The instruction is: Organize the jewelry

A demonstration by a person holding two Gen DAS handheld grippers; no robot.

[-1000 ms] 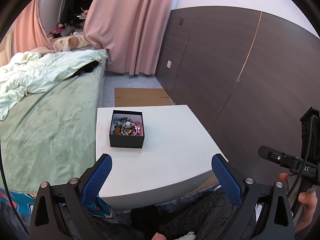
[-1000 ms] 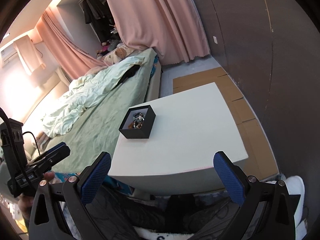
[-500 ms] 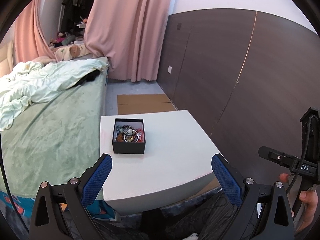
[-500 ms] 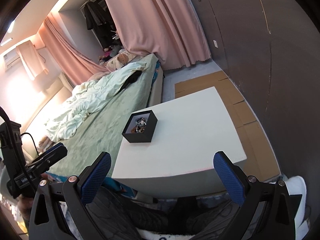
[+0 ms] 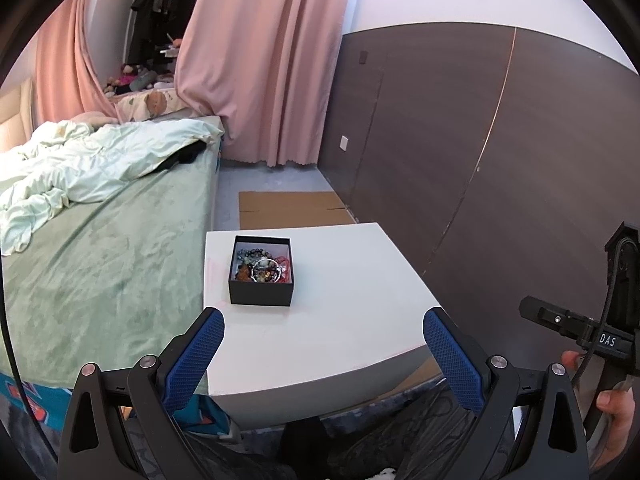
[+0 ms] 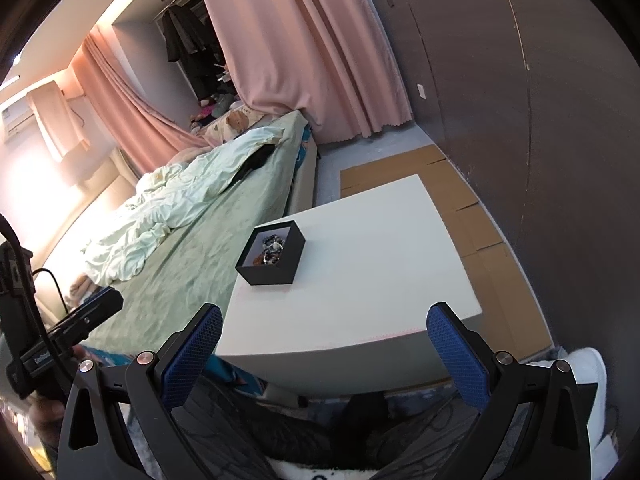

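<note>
A small black box (image 5: 261, 275) (image 6: 273, 254) sits open on the left part of a white table (image 5: 352, 320) (image 6: 360, 264). Inside lies a tangle of jewelry (image 5: 262, 266) (image 6: 272, 249): bead bracelets, a silver ring-shaped piece and something red. My left gripper (image 5: 323, 330) hangs open over the table's near edge, well short of the box, with nothing between its blue pads. My right gripper (image 6: 325, 330) is likewise open and empty, held back from the near edge. Each gripper shows at the other view's side margin.
A bed with a green cover (image 5: 100, 248) and a crumpled pale quilt (image 5: 80, 168) runs along the table's left. A dark panelled wall (image 5: 460, 152) stands close on the right. Flat cardboard (image 5: 288, 204) lies on the floor beyond the table. Pink curtains (image 5: 260, 60) hang behind.
Both views have tilted upward and drawn back a little, so the table and box sit lower and smaller in frame. Both grippers stay open; the box has not moved.
</note>
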